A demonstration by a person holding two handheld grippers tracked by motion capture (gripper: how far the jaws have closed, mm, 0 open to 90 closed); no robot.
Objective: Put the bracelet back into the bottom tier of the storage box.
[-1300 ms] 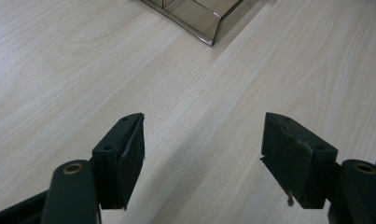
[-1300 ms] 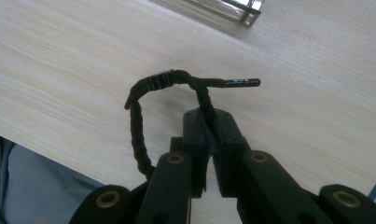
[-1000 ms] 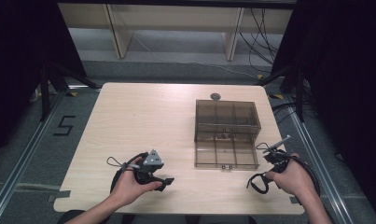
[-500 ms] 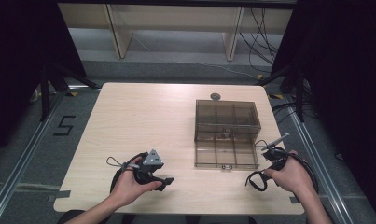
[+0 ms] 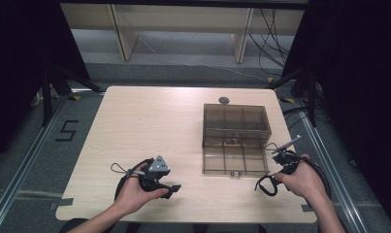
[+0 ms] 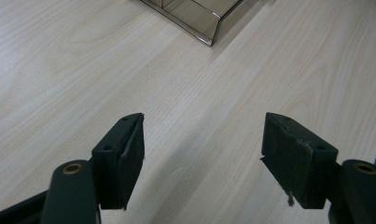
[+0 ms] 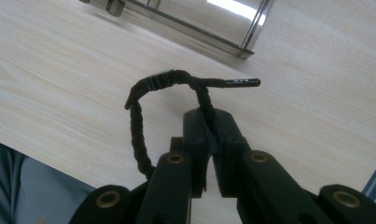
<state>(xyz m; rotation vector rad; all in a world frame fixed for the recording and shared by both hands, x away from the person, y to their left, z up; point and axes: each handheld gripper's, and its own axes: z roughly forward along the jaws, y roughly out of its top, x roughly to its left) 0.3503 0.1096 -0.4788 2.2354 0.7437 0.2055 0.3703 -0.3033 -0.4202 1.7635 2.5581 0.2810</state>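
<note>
My right gripper [image 7: 208,122]: fingers [image 7: 195,135] clamped on black cord [image 7: 150,85], cord looped out at 12 o'clock over surface [image 5: 149,121]. Clear compartment box [image 5: 236,140] just beyond, at 11 o'clock. My left gripper [image 6: 202,149]: fingers [image 6: 125,149] wide apart, holding nothing.

We see the left gripper [image 6: 202,158] with two black block-shaped jaws, each faced with a worn dark pad and carried on a black arm with a brass-coloured pivot bushing. A grey three-cornered plate [image 5: 159,165] sits on its body, from which a black cable loops. The right gripper [image 7: 209,135] shares the black arms and brass bushings. Our forearms are bare.
</note>
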